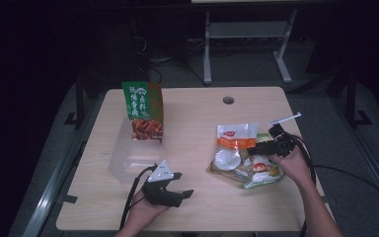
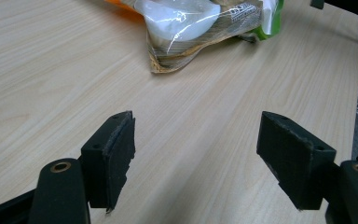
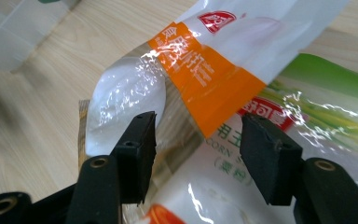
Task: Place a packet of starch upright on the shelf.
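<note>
High view: a pile of snack packets [image 1: 239, 155] is seen on the right half of the table [image 1: 197, 118], the top one white with an orange band and a red logo, with clear and green-edged packets beneath. The right gripper [image 1: 266, 148] is laid over the pile's right side. The left gripper [image 1: 180, 185] is held near the front edge, well apart from the pile. A clear box [image 1: 128, 158] with a green bag [image 1: 143, 111] standing at its far end is noted on the left.

Left gripper view: the jaws are spread wide over bare wood, nothing between them. The pile [image 2: 200, 28] lies ahead, glossy, with a tan cardboard corner showing.

Right gripper view: the jaws are partly open, hovering over the white-and-orange packet [image 3: 200, 74]; whether the pads touch film cannot be told, and nothing is seen clamped. A packet with green print [image 3: 326, 84] is seen below it.
</note>
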Available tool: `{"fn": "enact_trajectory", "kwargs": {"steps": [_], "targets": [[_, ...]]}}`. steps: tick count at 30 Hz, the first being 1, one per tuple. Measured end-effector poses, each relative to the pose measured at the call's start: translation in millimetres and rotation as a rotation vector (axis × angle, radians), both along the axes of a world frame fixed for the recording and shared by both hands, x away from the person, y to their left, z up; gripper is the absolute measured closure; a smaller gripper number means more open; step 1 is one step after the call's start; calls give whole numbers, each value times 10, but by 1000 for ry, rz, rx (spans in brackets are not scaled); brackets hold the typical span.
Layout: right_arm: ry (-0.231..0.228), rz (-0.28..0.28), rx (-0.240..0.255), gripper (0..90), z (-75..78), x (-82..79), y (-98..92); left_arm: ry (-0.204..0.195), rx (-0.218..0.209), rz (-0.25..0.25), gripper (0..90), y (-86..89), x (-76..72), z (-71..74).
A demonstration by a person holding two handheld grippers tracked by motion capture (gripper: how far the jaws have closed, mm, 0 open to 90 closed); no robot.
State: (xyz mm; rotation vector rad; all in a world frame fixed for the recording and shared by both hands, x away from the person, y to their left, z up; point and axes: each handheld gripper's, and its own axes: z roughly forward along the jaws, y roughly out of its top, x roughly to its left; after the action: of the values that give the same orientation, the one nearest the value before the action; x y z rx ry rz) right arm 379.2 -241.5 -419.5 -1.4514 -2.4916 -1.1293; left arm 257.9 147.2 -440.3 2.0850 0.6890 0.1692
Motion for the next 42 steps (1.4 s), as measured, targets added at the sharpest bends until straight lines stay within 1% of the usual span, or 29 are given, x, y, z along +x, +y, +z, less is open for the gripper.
{"fn": "enact_trajectory", "kwargs": {"steps": [2,5,6,8,9,11,12,15,18,22,25,29,31,34,37,39,41,42], "targets": [[2,-4,3,509,-27,35,33,0,1,0,274,-1,1,-2],[13,-6,23,567,-74,86,73,0,2,-2,274,1,4,-3],[26,-11,27,593,-82,95,93,0,3,-2,274,3,5,-3],[19,-8,20,644,-108,114,126,2,-1,0,274,6,6,-3],[20,-8,16,675,-115,121,135,3,-3,1,274,8,8,-2],[28,-7,37,758,-111,123,149,3,-4,1,274,14,12,-1],[25,3,48,802,-108,124,154,5,-6,1,274,15,15,-3],[20,20,47,883,-74,100,187,7,-9,2,274,17,20,-3],[-3,35,50,895,-24,51,223,7,-10,2,274,19,21,-1],[-50,56,63,898,72,-43,270,5,-9,0,274,18,24,-2],[-92,82,97,900,170,-132,311,2,-8,-7,274,17,34,0],[-145,122,121,900,285,-253,388,20,-21,-7,274,-3,32,-9],[-172,137,118,900,338,-312,433,21,-20,-13,274,-8,34,-11],[-213,172,137,900,405,-395,508,22,-21,-21,274,-8,44,-18],[-252,202,124,900,457,-459,602,28,-31,-22,275,-18,52,-27],[-272,224,128,900,480,-499,662,29,-39,-23,275,-18,56,-26],[-281,236,137,900,489,-529,697,29,-45,-20,281,-15,57,-25],[-284,246,141,900,492,-540,713,34,-50,-19,283,-15,59,-27]]}}
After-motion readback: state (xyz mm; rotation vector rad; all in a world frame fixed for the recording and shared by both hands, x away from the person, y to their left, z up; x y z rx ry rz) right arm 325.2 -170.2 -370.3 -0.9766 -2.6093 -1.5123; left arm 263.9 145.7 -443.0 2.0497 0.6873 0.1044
